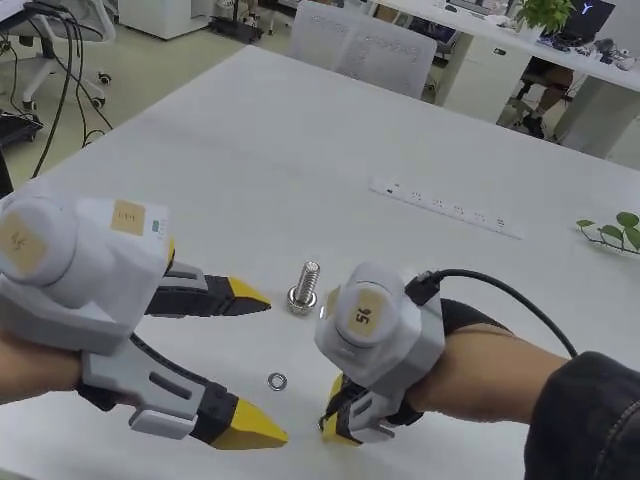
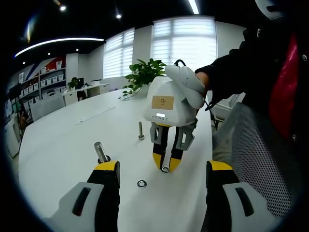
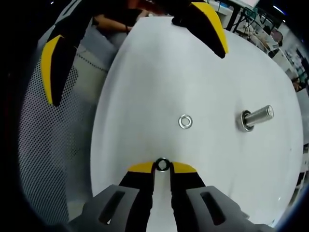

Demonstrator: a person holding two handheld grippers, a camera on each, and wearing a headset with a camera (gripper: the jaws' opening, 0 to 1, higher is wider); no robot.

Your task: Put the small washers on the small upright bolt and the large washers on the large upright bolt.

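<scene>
Steel ring washer (image 3: 163,164), probably a small one, is pinched in the right gripper's (image 3: 163,170) nearly closed jaws, near the large threaded silver bolt (image 3: 256,117); the left gripper (image 1: 260,365) gapes wide, empty. Next: carry it beyond that bolt and lower it squarely over the thin small bolt (image 2: 140,130)

Bright, even light is falling across the white bench (image 1: 300,150) in the head view, leaving only faint, soft shadows beside the large upright bolt (image 1: 305,287). In the left gripper view, the windows (image 2: 183,43) and ceiling lamps (image 2: 194,6) are glaring white while the ceiling (image 2: 96,19) is reading dark. Fisheye distortion is bending the bench's edges in both gripper views, and the bench's middle is washing out pale in the right gripper view.
</scene>
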